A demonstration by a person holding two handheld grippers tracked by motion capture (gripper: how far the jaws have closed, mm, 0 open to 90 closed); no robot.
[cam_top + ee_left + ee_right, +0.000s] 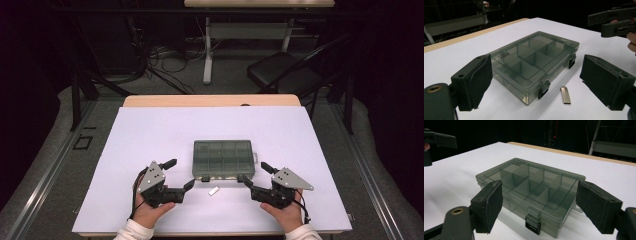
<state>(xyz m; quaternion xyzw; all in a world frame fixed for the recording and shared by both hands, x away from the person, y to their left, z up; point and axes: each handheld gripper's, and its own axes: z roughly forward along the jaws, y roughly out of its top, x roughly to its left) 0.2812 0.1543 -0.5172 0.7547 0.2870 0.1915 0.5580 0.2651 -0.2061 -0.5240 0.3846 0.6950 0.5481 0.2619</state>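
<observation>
Table: white rectangular sheet (150, 140) over a wooden table top, wood showing along the far edge
Box: translucent grey-green plastic compartment box (223, 158) with a clear lid, shut, lying flat near the middle of the sheet, slightly toward the near edge; two dark latches on its near side
Metal piece: small flat silver metal tab (214, 190) on the sheet just in front of the box's near side, between the two grippers, touching neither
Left gripper: black two-jaw gripper (180, 174) held in the person's left hand (150, 212), jaws spread wide, holding nothing, near the box's near left corner
Right gripper: black two-jaw gripper (253, 173) in the right hand (285, 214), jaws spread wide, empty, near the box's near right corner
</observation>
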